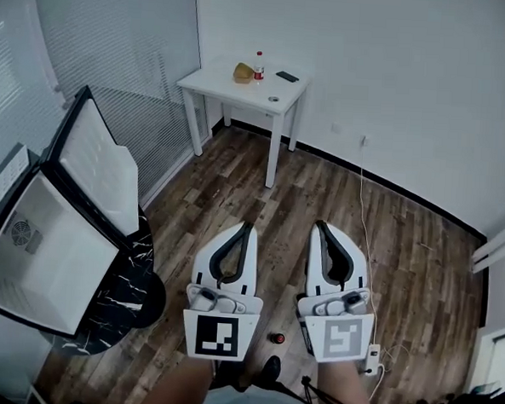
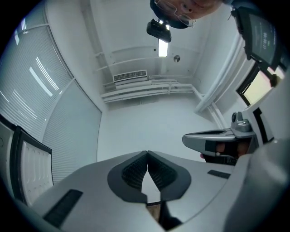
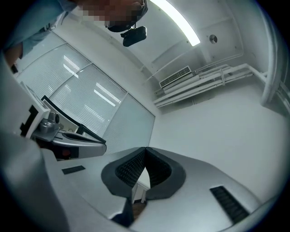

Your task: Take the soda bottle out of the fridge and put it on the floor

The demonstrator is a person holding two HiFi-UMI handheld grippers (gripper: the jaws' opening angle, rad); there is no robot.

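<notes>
Both grippers are held up side by side in front of me, tips pointing away. My left gripper [image 1: 249,226] [image 2: 147,154] is shut with nothing between its pads. My right gripper [image 1: 319,226] [image 3: 145,150] is shut and empty too. On the wooden floor between and below them lies a small red-topped object [image 1: 277,337], seen from above; I cannot tell whether it is a bottle. The small fridge [image 1: 40,256] stands at the left with its door [image 1: 97,157] swung open and a bare white inside. A clear bottle with a red cap [image 1: 259,67] stands on the far table.
The white table [image 1: 242,89] in the far corner also carries a yellow object [image 1: 242,72] and a black phone [image 1: 287,76]. A white cable [image 1: 364,212] runs down to a power strip [image 1: 373,358] by my right side. The fridge rests on a black marbled stand [image 1: 123,296].
</notes>
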